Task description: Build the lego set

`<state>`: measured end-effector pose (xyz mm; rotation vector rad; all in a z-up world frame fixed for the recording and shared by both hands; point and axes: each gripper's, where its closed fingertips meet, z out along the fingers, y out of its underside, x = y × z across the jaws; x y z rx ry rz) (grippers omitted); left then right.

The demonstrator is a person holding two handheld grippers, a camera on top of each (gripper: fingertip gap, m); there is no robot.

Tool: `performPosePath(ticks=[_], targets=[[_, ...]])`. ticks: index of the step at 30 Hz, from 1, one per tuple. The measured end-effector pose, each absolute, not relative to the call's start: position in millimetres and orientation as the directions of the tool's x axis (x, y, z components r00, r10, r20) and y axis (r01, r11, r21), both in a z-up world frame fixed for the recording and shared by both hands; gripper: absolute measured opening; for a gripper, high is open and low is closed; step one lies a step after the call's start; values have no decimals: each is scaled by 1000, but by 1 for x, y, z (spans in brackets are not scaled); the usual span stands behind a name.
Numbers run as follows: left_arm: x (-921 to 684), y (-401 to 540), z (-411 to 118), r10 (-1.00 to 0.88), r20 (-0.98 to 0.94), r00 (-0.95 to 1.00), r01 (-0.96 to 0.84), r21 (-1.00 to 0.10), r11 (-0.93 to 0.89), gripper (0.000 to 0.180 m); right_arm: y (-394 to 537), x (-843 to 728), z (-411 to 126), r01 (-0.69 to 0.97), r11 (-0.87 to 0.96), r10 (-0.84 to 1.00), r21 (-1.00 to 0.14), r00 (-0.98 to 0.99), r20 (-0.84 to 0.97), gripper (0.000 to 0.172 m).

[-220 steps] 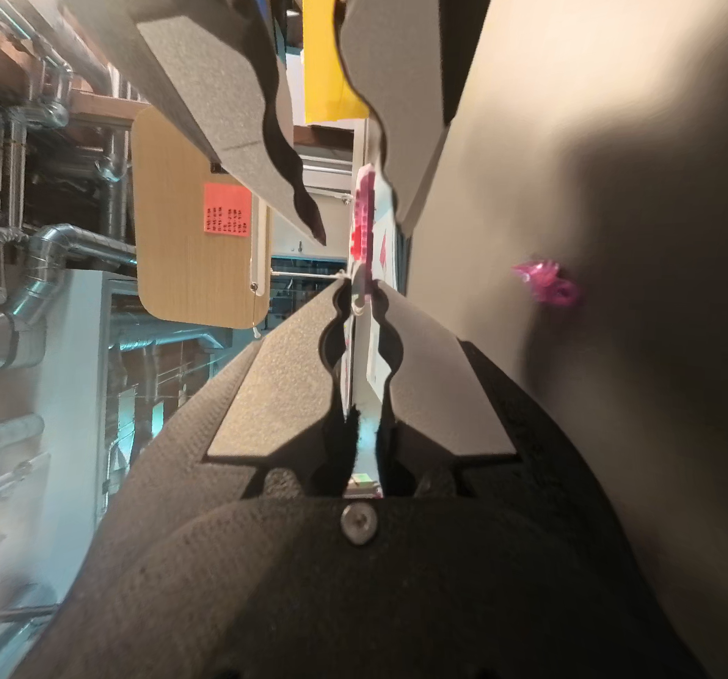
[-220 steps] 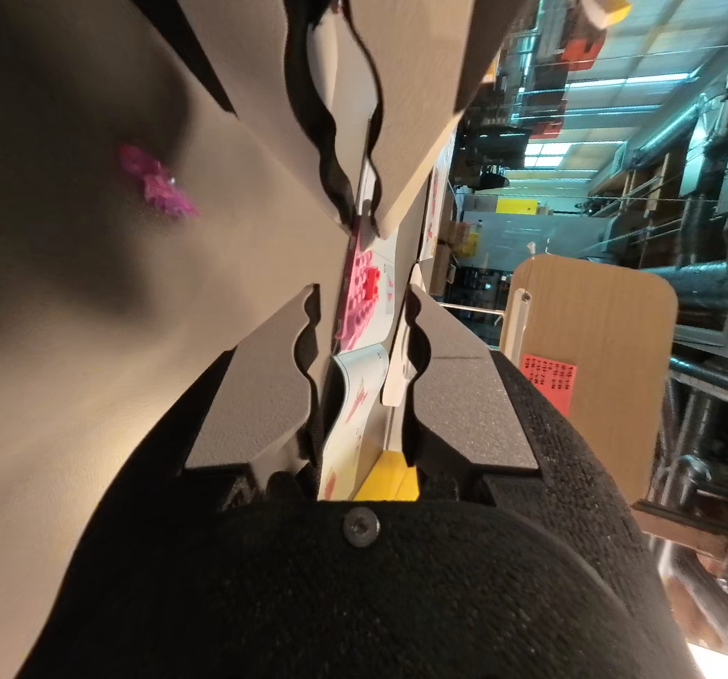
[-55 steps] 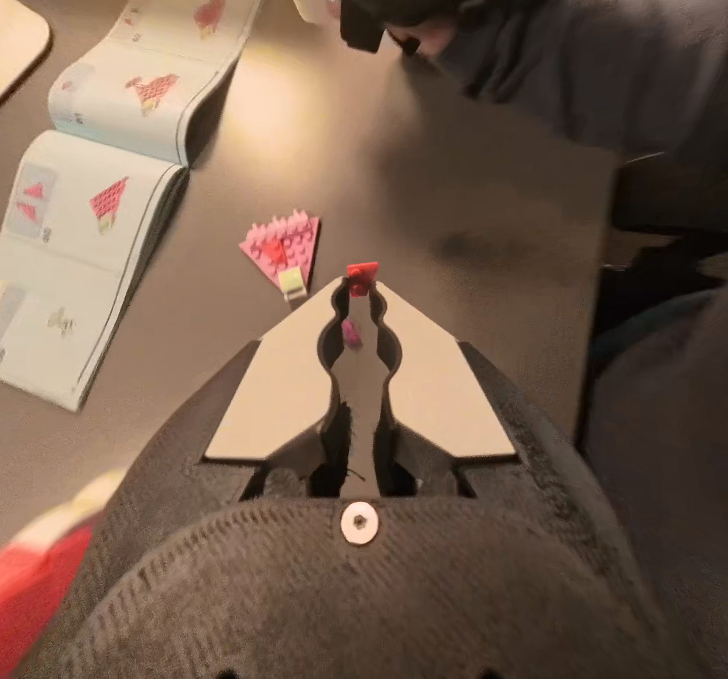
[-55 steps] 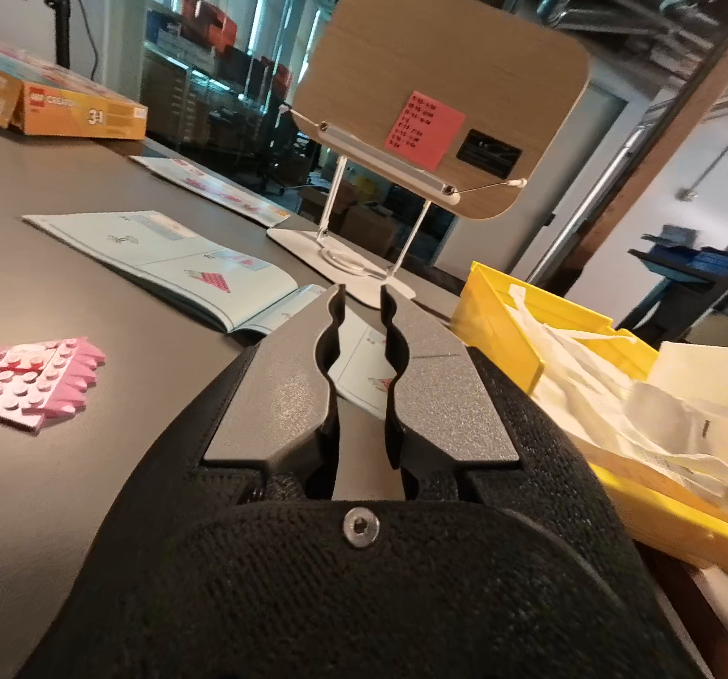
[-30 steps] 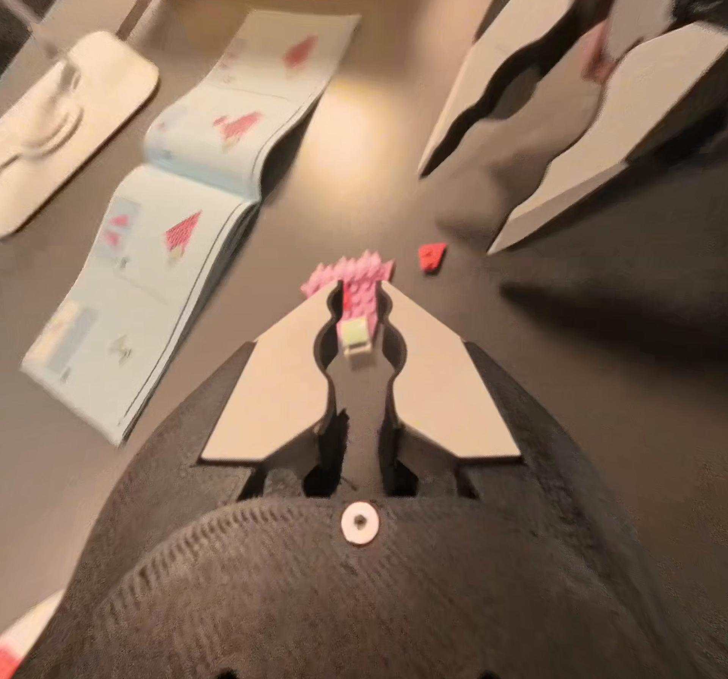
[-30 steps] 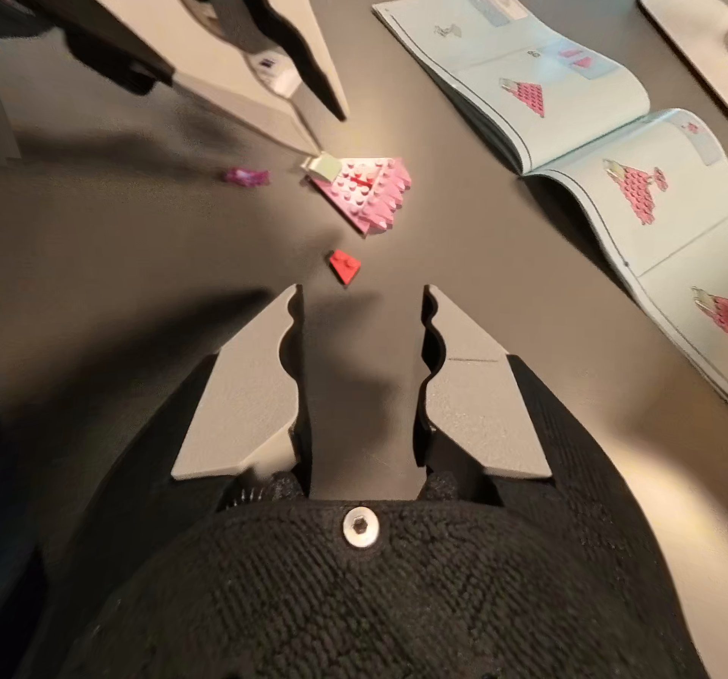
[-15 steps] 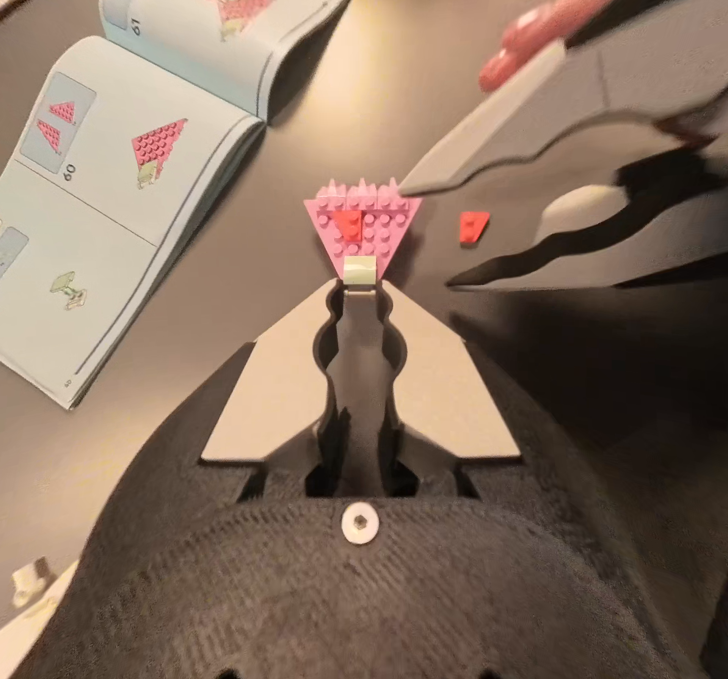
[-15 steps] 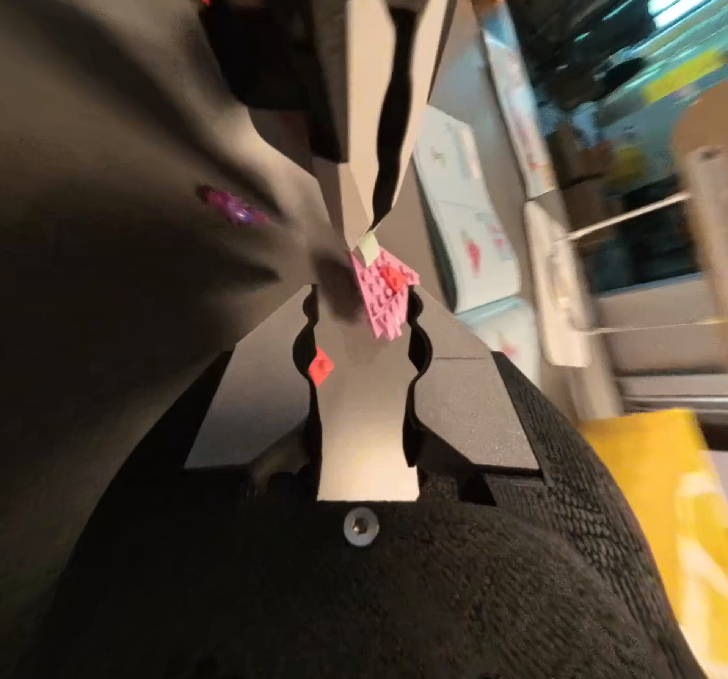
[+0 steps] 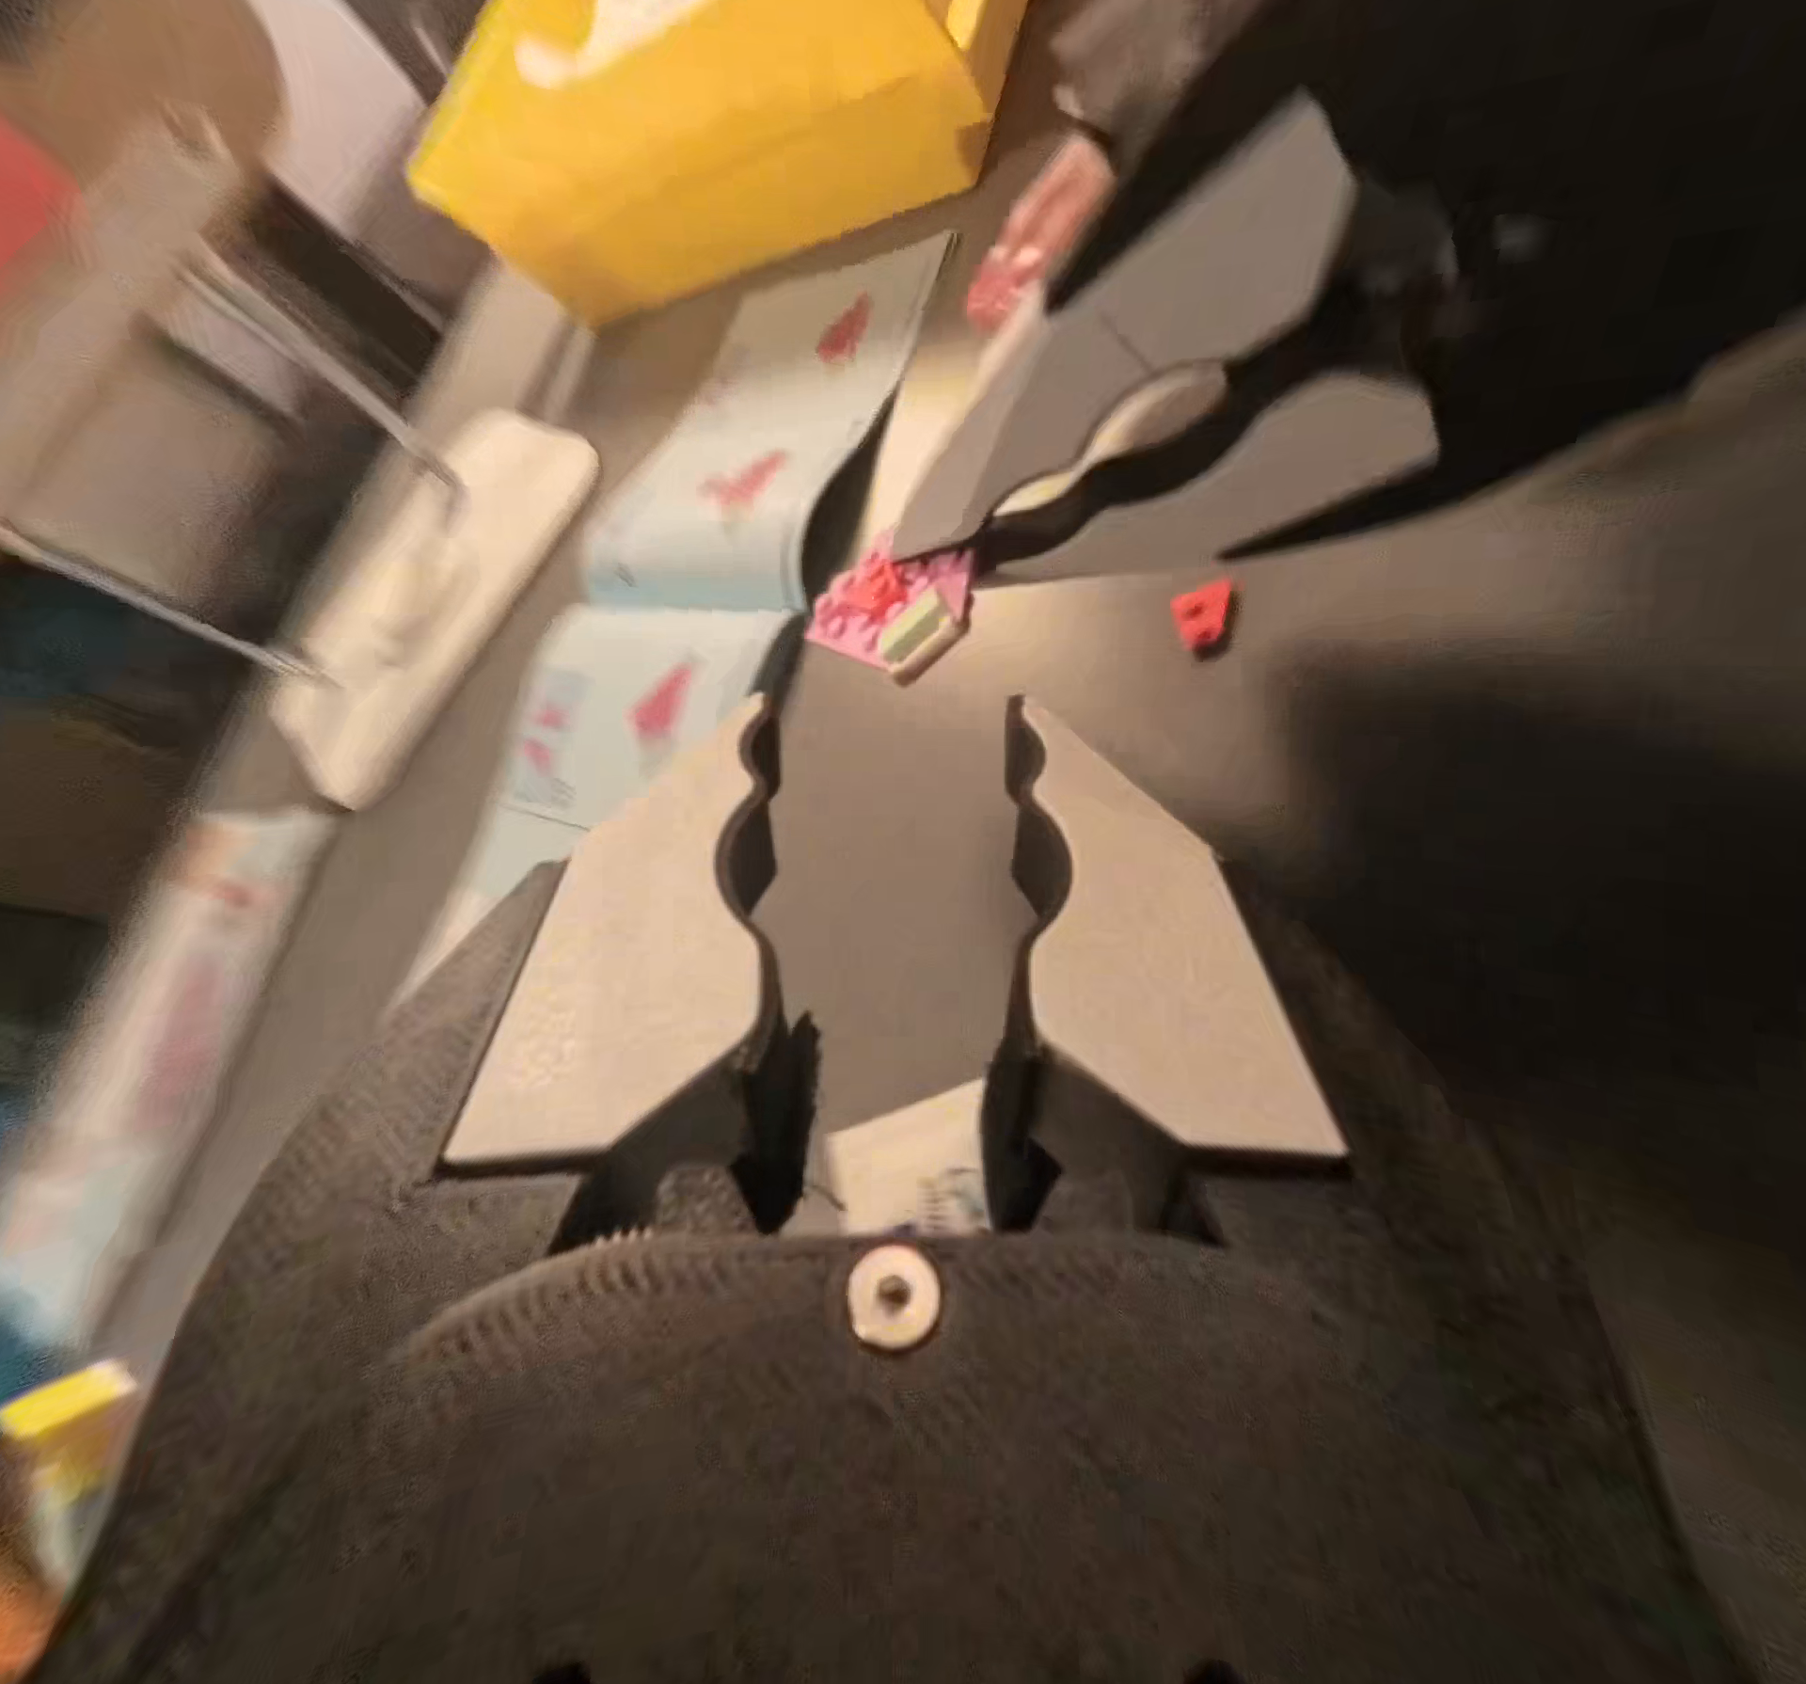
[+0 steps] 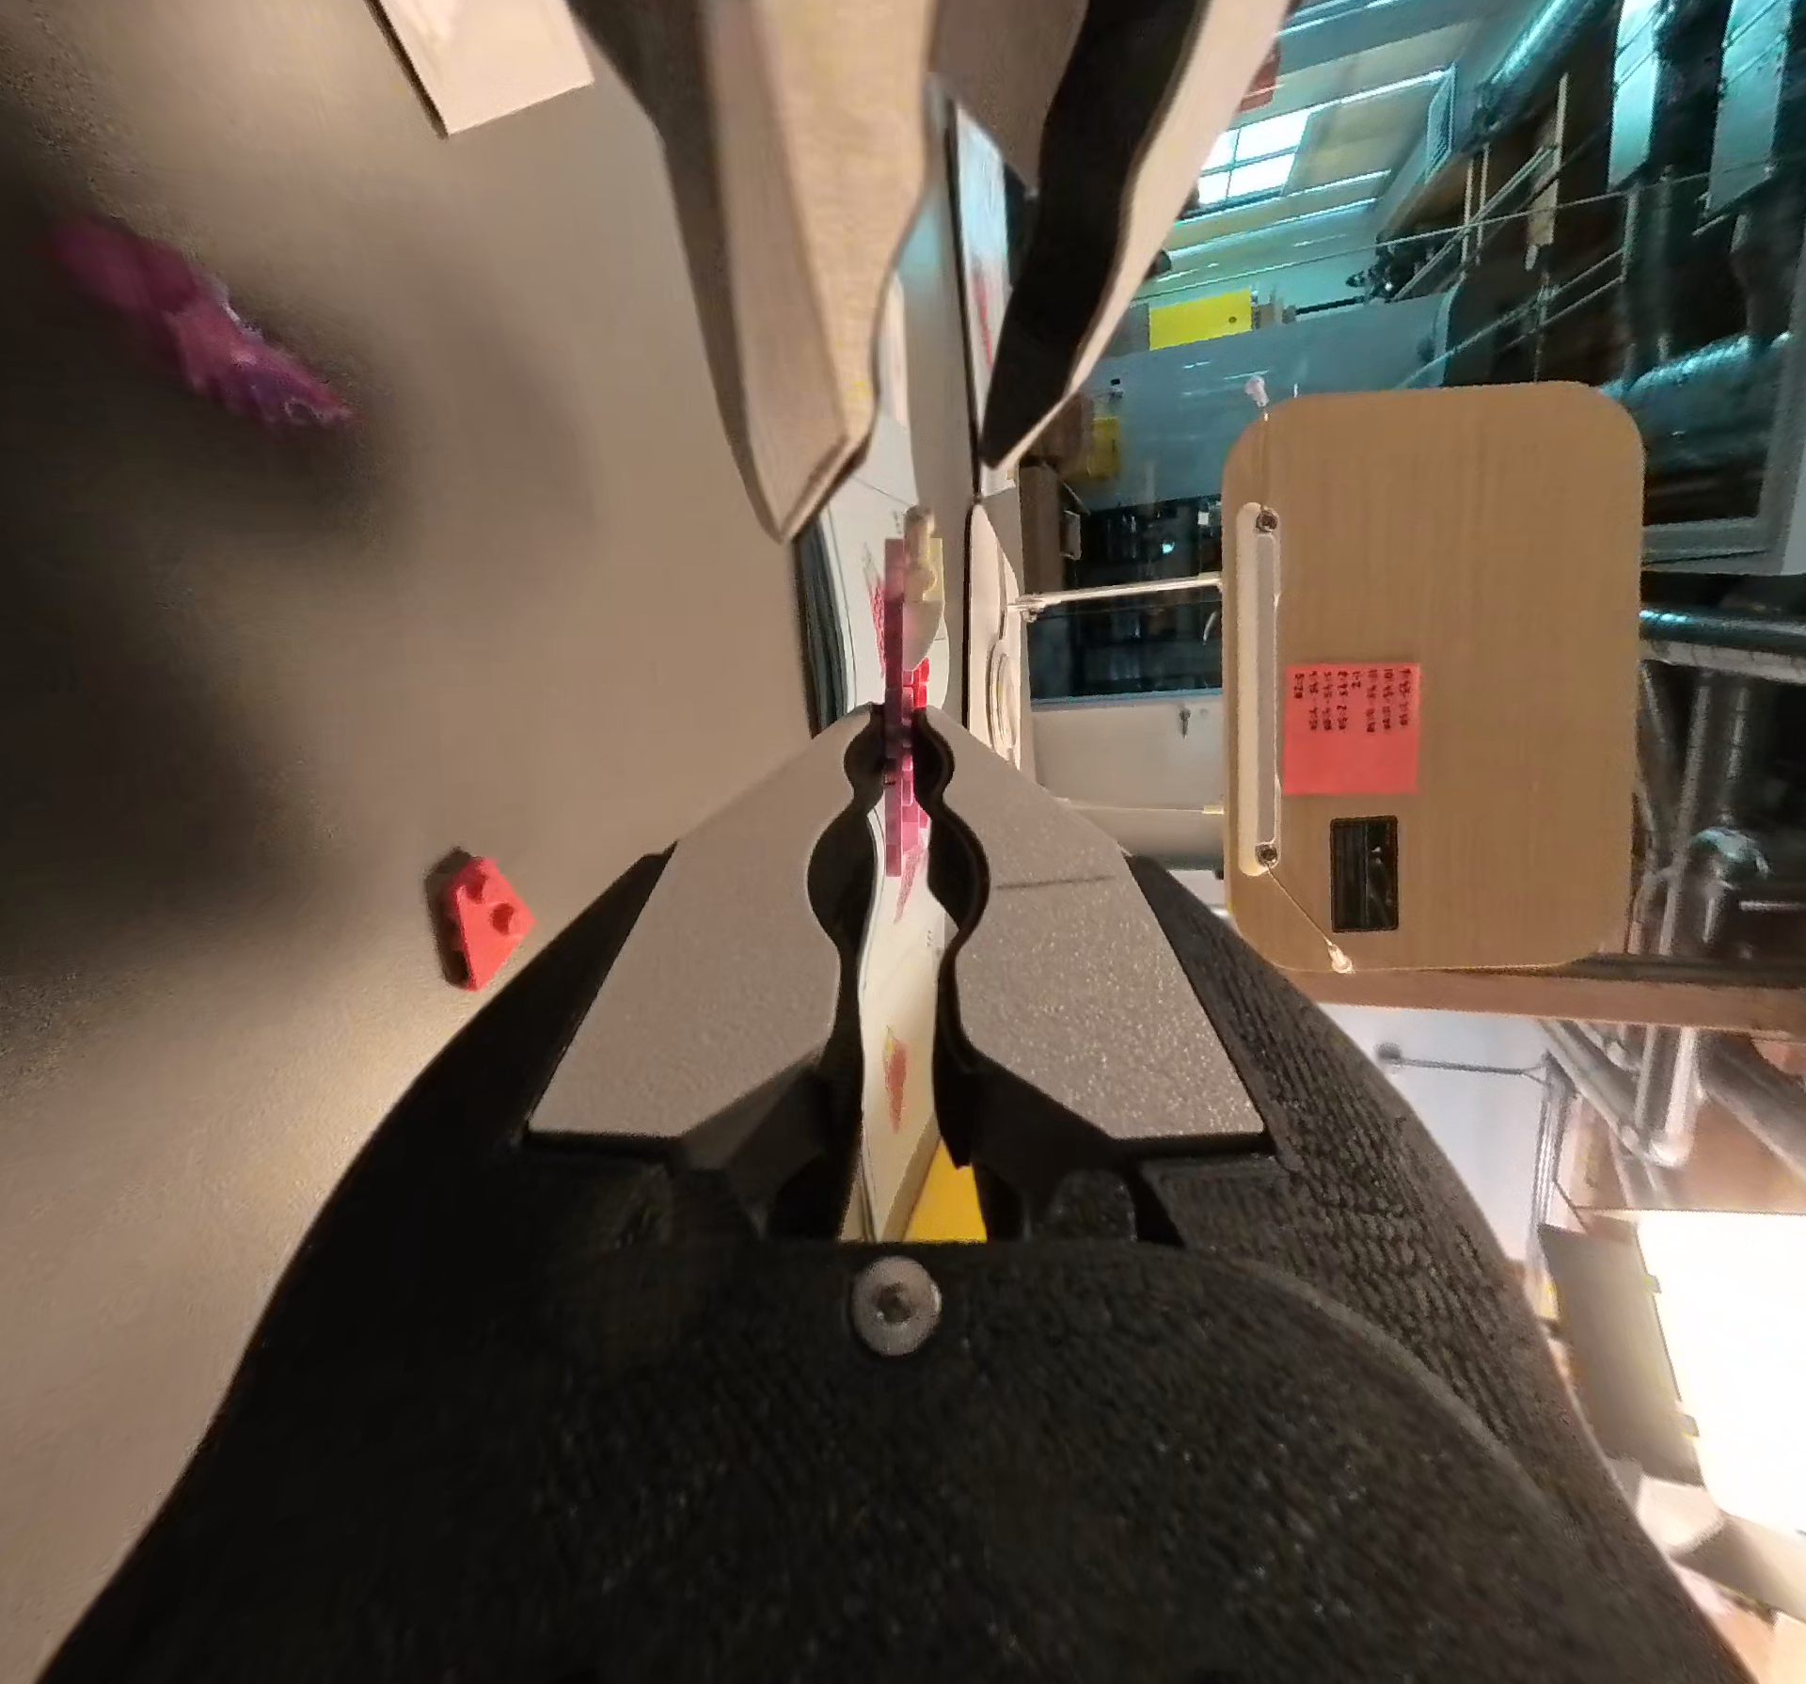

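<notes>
Since a moment ago the right gripper (image 10: 897, 720) has clamped its fingers on the pink brick plate (image 10: 904, 757); the left gripper (image 9: 887, 718) has let go, its fingers wide apart and bare above the worktop (image 9: 1368, 855).

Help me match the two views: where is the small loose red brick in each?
Left wrist view: red brick lies on the table, right of centre, beside the pink plate.
Right wrist view: it lies at the left, near the right tool.
Shared landmark: the pink plate.

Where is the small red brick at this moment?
The small red brick lies loose on the grey table, just left of the right gripper in its wrist view; that gripper is shut on the pink plate.
</notes>
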<state>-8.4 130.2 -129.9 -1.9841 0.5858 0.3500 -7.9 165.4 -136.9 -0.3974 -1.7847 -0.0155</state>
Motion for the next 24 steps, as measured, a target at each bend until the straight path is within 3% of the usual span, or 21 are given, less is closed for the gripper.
performPosePath(ticks=[3,7,10,18,24], targets=[[-6,131,-128,-209,-786,581,-806,-521,-280,31,165,-7,-141,272,949,222,-159,-220,950,2],[2,135,-127,-152,-892,427,-891,-385,-243,13,163,-7,-141,271,954,188,-125,-222,957,3],[2,136,-129,-161,-902,401,-901,-357,-246,7,165,-6,-140,281,952,185,-119,-221,958,3],[-5,136,-135,-163,-942,293,-932,-244,-269,29,167,-7,-147,289,955,140,-65,-246,959,2],[-3,136,-140,-184,-934,305,-931,-251,-266,32,164,-6,-147,279,955,172,-98,-255,952,2]])
